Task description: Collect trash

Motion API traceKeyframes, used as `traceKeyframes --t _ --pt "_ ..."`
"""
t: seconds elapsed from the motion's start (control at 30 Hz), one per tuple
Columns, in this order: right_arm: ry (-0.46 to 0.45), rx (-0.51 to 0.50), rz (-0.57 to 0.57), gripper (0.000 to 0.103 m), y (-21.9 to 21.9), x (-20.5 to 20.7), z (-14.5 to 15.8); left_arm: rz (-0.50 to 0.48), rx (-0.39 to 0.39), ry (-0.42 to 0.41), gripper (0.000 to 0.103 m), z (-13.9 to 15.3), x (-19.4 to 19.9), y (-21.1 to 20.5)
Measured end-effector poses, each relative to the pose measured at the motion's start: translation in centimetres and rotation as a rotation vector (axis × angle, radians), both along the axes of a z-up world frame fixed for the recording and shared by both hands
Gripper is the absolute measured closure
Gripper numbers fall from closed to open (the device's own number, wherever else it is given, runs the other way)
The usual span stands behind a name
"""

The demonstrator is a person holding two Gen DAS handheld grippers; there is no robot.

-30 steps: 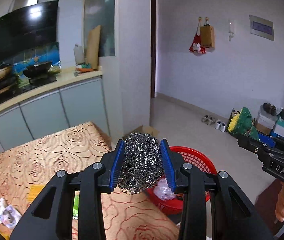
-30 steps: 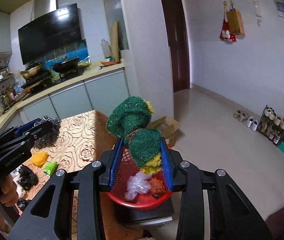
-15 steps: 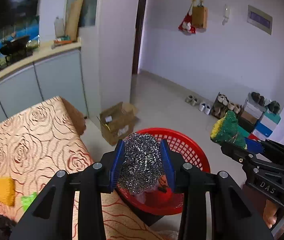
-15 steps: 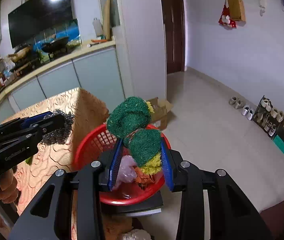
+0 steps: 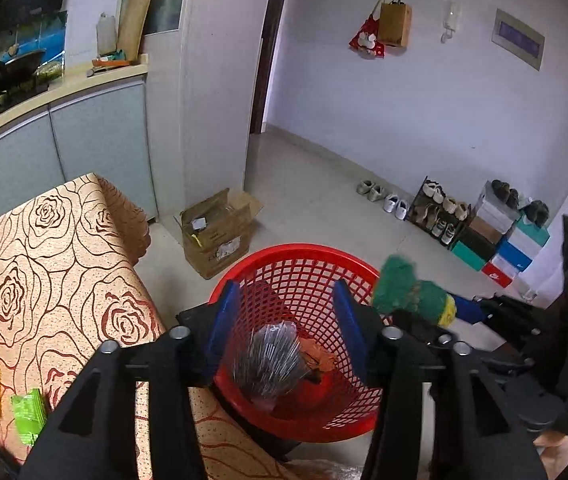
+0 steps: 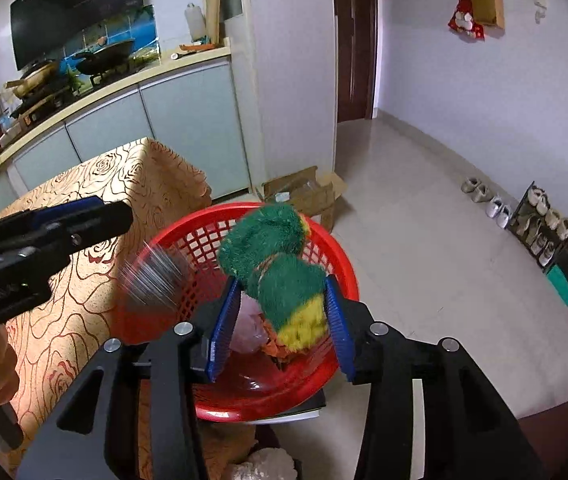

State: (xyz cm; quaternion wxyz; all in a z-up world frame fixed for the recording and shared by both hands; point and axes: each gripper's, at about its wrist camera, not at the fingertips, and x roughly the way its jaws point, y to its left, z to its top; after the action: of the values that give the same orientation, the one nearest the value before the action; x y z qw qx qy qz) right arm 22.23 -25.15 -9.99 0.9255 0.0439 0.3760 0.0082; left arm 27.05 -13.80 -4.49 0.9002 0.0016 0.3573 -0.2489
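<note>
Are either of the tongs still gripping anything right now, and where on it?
Nothing is gripped. The left tongs have just opened; the steel wool drops into the red basket. The right tongs have just opened around the green sponge's yellow end.

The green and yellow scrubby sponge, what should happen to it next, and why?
Probably open the right tool a bit wider so the green and yellow scouring sponge drops. It hangs over the red plastic mesh basket, where the blurred steel wool ball is already falling clear of the left tool.
</note>
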Motion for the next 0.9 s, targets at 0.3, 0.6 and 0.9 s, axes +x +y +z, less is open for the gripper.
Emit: traceKeyframes --t 0.3,0.6,0.9 --pt "-0.028 0.005 -0.002 0.047 0.4 -0.9 0.6 0.041 -0.031 -0.014 0.035 1.0 -0.4 1.6" --pt "-0.066 0.013 0.010 0.047 1.4 -2.6 1.8 0.099 -0.029 -0.057 0.033 2.6 -1.8 4.3" --pt "-0.113 0.014 0.025 0.047 3.2 -3.9 3.6 0.168 -0.052 -0.099 0.033 4.4 -4.3 7.9"
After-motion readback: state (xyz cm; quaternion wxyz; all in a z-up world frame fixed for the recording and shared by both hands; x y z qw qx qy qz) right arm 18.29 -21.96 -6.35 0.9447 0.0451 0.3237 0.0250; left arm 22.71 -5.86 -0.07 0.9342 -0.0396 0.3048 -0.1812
